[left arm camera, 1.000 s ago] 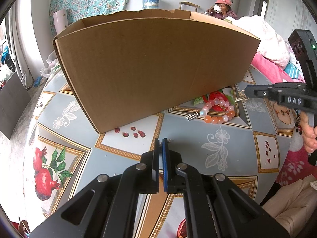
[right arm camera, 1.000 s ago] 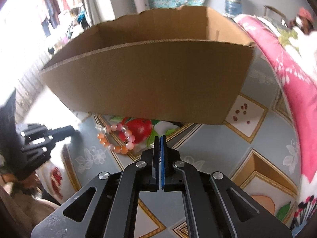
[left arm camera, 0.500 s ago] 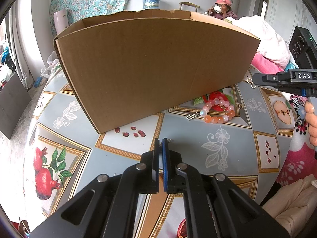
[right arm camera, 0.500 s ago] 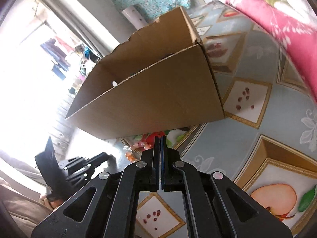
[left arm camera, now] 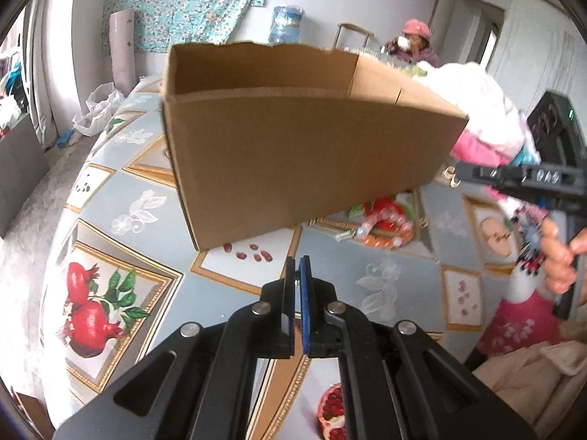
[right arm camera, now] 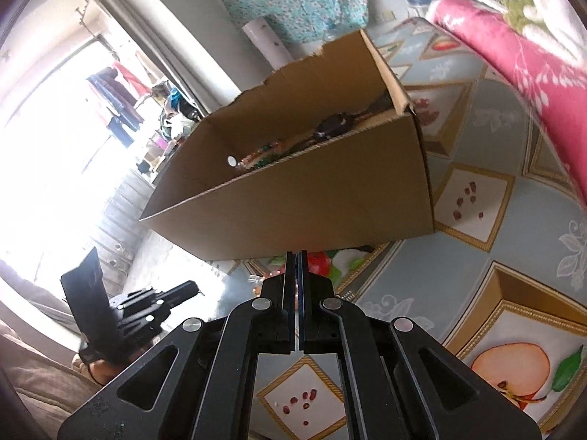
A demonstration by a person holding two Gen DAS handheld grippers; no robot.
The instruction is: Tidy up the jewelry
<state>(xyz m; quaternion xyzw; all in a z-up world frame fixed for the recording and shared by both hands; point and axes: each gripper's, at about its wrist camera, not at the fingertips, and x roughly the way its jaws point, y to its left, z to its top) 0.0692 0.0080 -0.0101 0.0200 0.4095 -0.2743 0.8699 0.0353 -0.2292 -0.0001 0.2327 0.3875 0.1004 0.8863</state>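
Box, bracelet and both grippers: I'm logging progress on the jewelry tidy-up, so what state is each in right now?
Box: open-topped, upright on the table, some jewelry already inside.
Bracelet: loose on the table beside the box's near wall, not held.
Left gripper: jaws shut, nothing between them.
Right gripper: jaws shut, nothing between them, in the air in front of the box.

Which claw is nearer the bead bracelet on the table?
Right. The right claw hovers just beside the bracelet, while the left claw sits farther back across the table.
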